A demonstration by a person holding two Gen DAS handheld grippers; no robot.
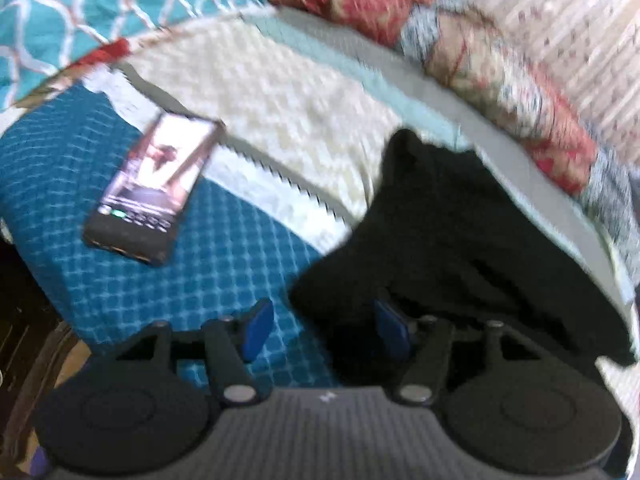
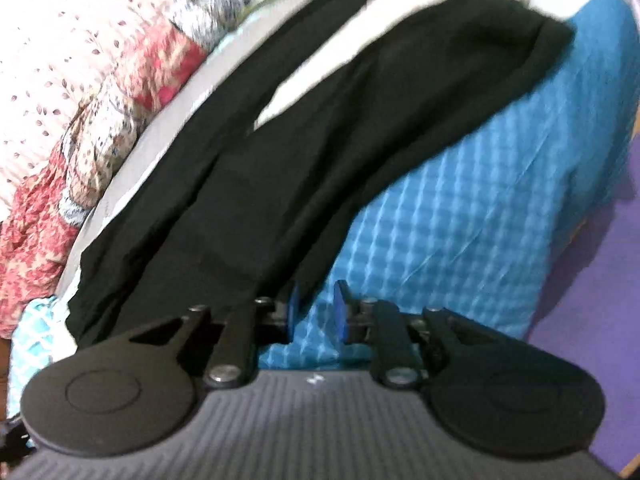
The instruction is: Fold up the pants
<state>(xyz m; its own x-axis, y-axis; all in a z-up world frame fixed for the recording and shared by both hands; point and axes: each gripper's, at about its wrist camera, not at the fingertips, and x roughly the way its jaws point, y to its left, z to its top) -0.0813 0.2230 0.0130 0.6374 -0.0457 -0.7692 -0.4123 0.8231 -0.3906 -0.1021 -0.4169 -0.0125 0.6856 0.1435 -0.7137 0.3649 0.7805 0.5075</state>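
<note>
No brand or lettering is reading clearly anywhere; both views are blurring, and the small pale mark on each gripper body is staying illegible.

Left wrist view, left to right: a phone [image 1: 154, 190] is lying face up on the blue checked cover [image 1: 208, 264], its screen lit but its contents too smeared to read. A cream quilted blanket [image 1: 288, 120] is running behind it. The black pants [image 1: 460, 248] are lying to the right, one corner reaching down beside the right blue pad. The left gripper [image 1: 326, 330] is standing with its jaws well apart, nothing between the pads.

Right wrist view, left to right: floral bedding [image 2: 80, 100] is bunching at the edge, then the pants [image 2: 280, 168] are spreading up and away with two legs forking apart, then the blue cover [image 2: 480, 200], then a purple surface [image 2: 592, 280]. The phone is showing only in the left view; the forked legs only here. The right gripper [image 2: 318, 312] is standing with a narrow gap, pads clear of cloth, the pants' near edge lying just beside the left pad.
</note>
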